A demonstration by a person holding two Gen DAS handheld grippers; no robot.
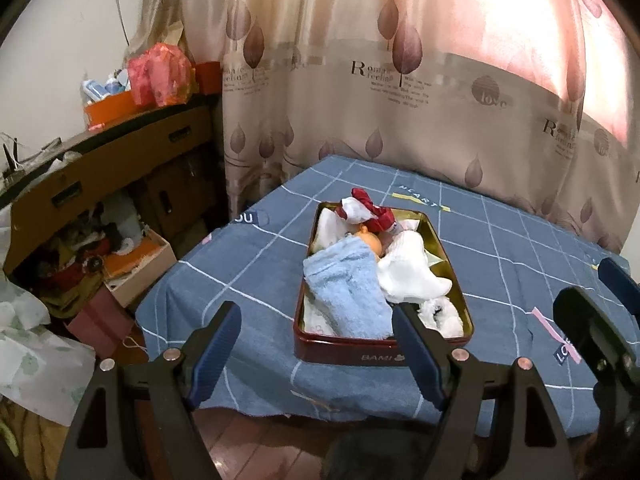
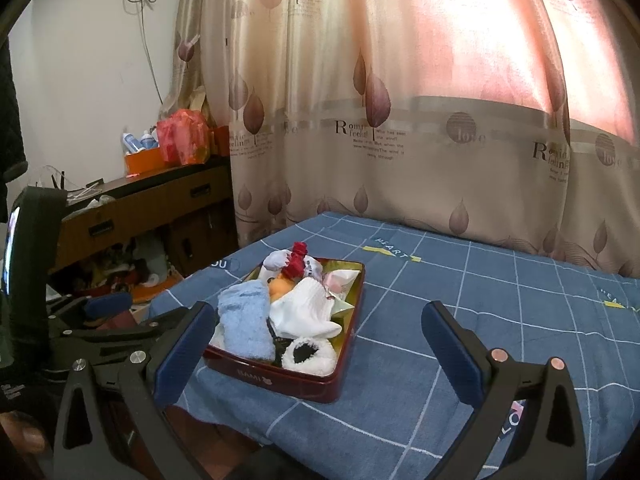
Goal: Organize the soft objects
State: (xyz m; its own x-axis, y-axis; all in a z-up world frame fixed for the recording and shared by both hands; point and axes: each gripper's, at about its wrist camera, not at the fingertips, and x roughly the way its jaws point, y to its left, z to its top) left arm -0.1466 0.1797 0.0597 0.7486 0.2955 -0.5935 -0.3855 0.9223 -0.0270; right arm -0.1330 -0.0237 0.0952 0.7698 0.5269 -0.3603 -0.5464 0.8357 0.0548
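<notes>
**Both grippers idle at near edge of table; tin packed**

Left gripper (image 1: pixel 316 344): fingers wide apart, nothing between them, held low at the near edge of the table (image 1: pixel 520 248). Blue pads face inward. Its right fingertip overlaps the near right corner of the tin (image 1: pixel 344 350) in the left wrist view; contact cannot be judged from this angle.

Right gripper (image 2: pixel 316 344): fingers likewise spread and empty, just right of the left gripper, which shows at the left edge of the right wrist view.

Tin: dark red outside, gold inside, rectangular, resting on the blue grid-patterned cloth (image 1: pixel 248 264) covering the table. Contents, near to far:
- light blue towel (image 1: pixel 344 292), rolled, along the left side, rising above the rim
- white-and-black fuzzy item (image 2: pixel 306 354), near right corner
- white sock (image 1: pixel 412 268), right of the towel
- orange toy (image 1: pixel 368 240), partly buried at centre
- red-and-white fabric item (image 1: pixel 368 210), far end, overhanging the rim

Leaf-print curtain (image 1: pixel 400 80) behind the table.
</notes>
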